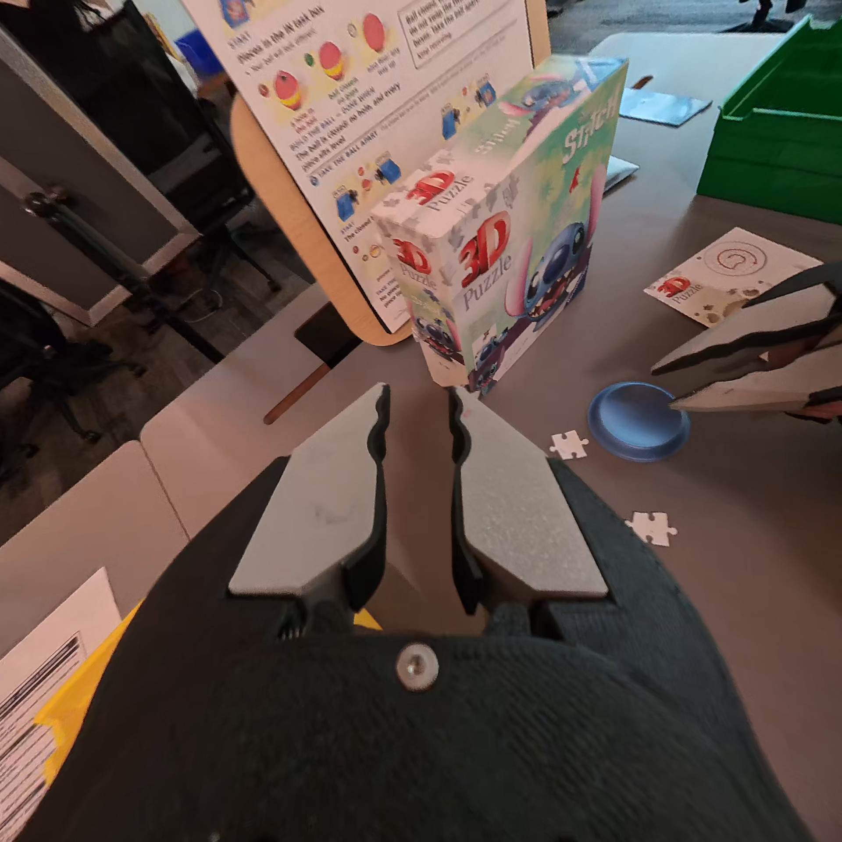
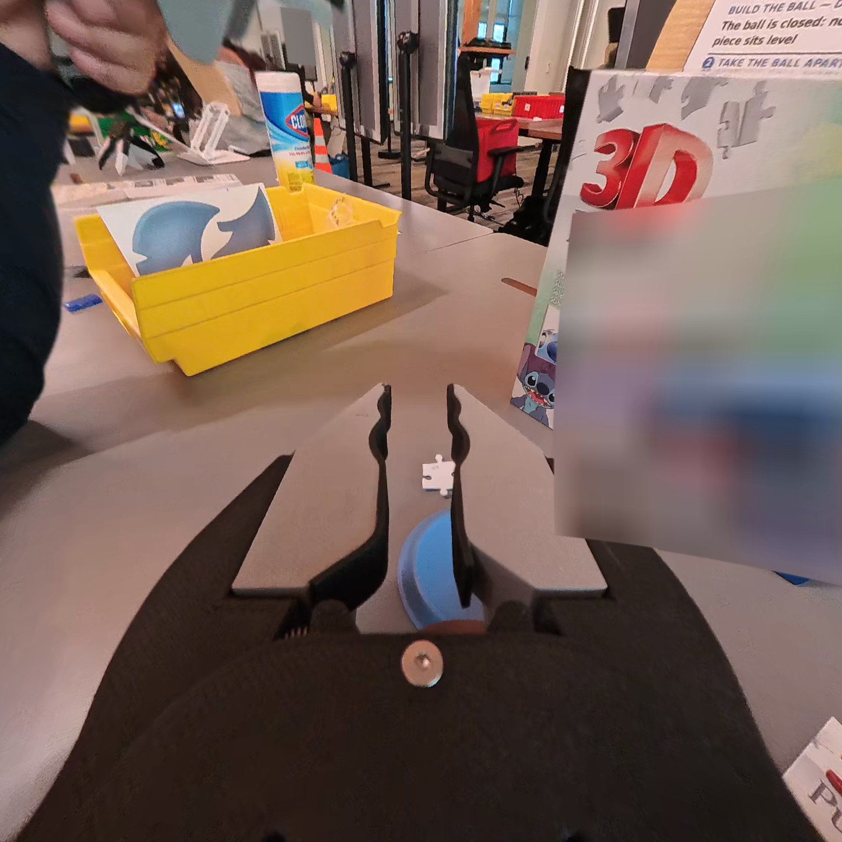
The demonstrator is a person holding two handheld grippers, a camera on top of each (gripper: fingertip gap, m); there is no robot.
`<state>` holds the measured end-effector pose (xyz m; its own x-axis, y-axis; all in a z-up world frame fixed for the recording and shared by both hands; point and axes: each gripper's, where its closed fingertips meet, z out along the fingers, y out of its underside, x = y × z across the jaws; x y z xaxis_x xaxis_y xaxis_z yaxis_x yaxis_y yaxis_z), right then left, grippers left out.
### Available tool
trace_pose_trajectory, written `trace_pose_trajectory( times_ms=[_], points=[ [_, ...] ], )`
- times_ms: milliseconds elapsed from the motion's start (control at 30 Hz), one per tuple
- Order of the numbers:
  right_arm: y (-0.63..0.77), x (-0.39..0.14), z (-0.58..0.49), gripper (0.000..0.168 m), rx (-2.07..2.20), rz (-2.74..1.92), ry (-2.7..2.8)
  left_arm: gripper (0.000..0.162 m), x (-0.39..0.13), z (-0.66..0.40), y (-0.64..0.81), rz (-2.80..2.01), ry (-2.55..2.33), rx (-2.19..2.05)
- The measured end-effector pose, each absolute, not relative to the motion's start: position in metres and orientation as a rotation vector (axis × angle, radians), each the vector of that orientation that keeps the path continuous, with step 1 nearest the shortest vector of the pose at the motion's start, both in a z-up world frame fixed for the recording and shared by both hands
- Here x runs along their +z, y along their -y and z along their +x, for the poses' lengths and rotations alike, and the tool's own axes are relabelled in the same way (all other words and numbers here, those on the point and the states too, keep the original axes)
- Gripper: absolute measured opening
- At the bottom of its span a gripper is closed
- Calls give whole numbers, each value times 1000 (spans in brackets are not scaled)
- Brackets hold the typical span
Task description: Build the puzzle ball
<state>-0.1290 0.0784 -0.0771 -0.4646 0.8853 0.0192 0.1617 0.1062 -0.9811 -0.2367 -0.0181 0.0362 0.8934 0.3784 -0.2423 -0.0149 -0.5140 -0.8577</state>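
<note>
The puzzle box (image 1: 515, 237) stands upright on the grey table (image 1: 683, 638). A round blue stand (image 1: 638, 421) lies to its right. Two white puzzle pieces lie face down, one (image 1: 568, 444) beside the stand and one (image 1: 651, 527) nearer. My left gripper (image 1: 419, 396) is open and empty, pointing at the box's near corner. My right gripper (image 1: 665, 385) comes in from the right with its tips at the stand's edge. In the right wrist view it (image 2: 419, 389) is open and empty. The blue stand (image 2: 428, 569) and a piece (image 2: 437, 474) show between its fingers.
An instruction board (image 1: 364, 91) leans behind the box. A leaflet (image 1: 729, 278) lies at the right and a green bin (image 1: 783, 136) at the far right. A yellow bin (image 2: 255, 282) holding a card stands to the left, with a wipes canister (image 2: 284, 127) behind. A person's hand (image 2: 91, 45) is at the upper left. Spacing between my two grippers at the tips: around 20 cm.
</note>
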Motion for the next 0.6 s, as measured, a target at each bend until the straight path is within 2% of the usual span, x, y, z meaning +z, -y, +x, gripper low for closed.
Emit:
trace_pose_trajectory(
  times_ms=[300,500,600],
  points=[
    [-77,-86,-132,20,1340,-1024,1763,23,70,-248,70,-1943,325,589],
    [-77,-86,-132,20,1348,-1029,1763,24,63,-264,108,-1980,376,645],
    [-76,-89,-133,20,1340,-1030,1774,28,42,-267,119,-2070,379,531]
  ],
)
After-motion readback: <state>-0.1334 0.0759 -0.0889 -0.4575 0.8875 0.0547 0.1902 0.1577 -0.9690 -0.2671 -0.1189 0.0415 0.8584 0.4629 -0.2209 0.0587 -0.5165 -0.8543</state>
